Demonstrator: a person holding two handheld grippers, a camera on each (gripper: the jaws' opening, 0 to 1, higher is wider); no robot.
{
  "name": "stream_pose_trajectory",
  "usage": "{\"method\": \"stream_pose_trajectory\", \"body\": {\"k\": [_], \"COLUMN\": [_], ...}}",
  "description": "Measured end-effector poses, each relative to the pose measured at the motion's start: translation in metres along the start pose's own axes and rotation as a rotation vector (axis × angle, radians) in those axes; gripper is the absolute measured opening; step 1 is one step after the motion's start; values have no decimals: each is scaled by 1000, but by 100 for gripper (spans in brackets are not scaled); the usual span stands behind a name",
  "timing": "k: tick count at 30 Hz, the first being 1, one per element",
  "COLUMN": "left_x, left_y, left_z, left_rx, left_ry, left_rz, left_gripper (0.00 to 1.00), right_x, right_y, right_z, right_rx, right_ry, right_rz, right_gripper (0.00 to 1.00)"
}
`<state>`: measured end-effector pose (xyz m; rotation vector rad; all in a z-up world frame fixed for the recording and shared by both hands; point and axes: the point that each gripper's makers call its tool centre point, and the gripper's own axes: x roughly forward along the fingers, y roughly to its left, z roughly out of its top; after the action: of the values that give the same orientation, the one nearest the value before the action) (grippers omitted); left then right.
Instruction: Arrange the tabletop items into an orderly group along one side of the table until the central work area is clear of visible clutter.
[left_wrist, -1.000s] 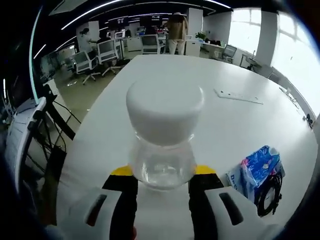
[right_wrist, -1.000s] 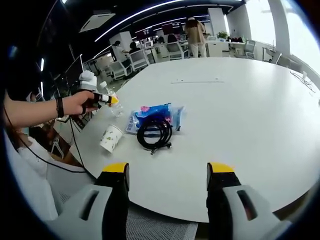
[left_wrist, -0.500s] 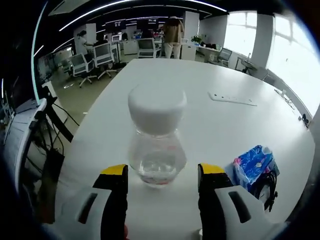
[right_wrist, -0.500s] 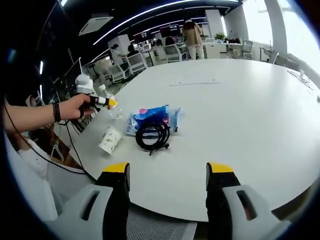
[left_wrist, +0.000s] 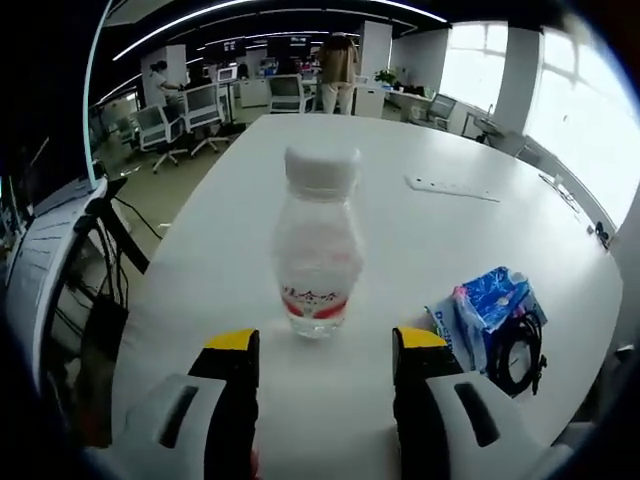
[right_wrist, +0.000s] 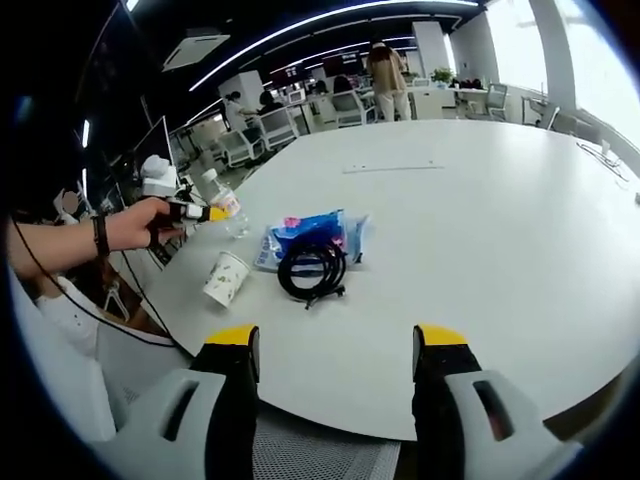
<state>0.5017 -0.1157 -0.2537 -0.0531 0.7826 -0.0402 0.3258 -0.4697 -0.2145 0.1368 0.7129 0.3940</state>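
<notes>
In the left gripper view the left tongs (left_wrist: 323, 345) stood wide, their yellow-tipped jaws either side of a gap with nothing held. Just ahead of them a bottle (left_wrist: 318, 250) stood upright on the white worktop (left_wrist: 400, 230), clear, with a white cap and a red band low on its label, apart from both jaws. To the right of the bottle lay a blue tissue pack (left_wrist: 483, 312), with a coiled black cable (left_wrist: 517, 350) touching its near side. Farther back on the worktop a flat white strip (left_wrist: 452, 188) lay by itself. Beyond the worktop were office chairs (left_wrist: 180, 120) and a standing person (left_wrist: 338, 70). In the right gripper view the right tongs (right_wrist: 332, 345) were likewise wide and held nothing, hovering at the near edge of the worktop (right_wrist: 480, 230). Well ahead to the left the cable (right_wrist: 312, 268) lay partly on the tissue pack (right_wrist: 305, 235), and a paper cup (right_wrist: 226, 278) lay tipped on its side just left of them, near the worktop's edge. Behind the cup the bottle (right_wrist: 224, 203) stood near the left edge, and a hand (right_wrist: 135, 222) held the left tongs (right_wrist: 205, 212) close beside it; from this view I could not tell whether they touched.
</notes>
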Motion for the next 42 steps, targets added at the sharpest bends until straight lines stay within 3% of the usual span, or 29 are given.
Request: {"method": "stream_pose_trajectory", "body": {"k": [15,30,37,42], "left_x": [-36,-59,-70,-73], "left_y": [10,18,14,0], "left_z": [-16,-52,-64,-73], "left_rx": [-7,-44,-54,-40], "left_ry": [-23,3,12,28], "left_rz": [-15,-20,-32,-62], "left_gripper": [52,51,51,51], "right_x": [6,17,24,26], "right_y": [16,37,46,49], "right_z": [3,7,7,7], "right_rx": [-36,-87,-111,-124], "right_ry": [-3,9,19,26], "right_rz": [49,121,153,170], "right_gripper": [61,61,61,61]}}
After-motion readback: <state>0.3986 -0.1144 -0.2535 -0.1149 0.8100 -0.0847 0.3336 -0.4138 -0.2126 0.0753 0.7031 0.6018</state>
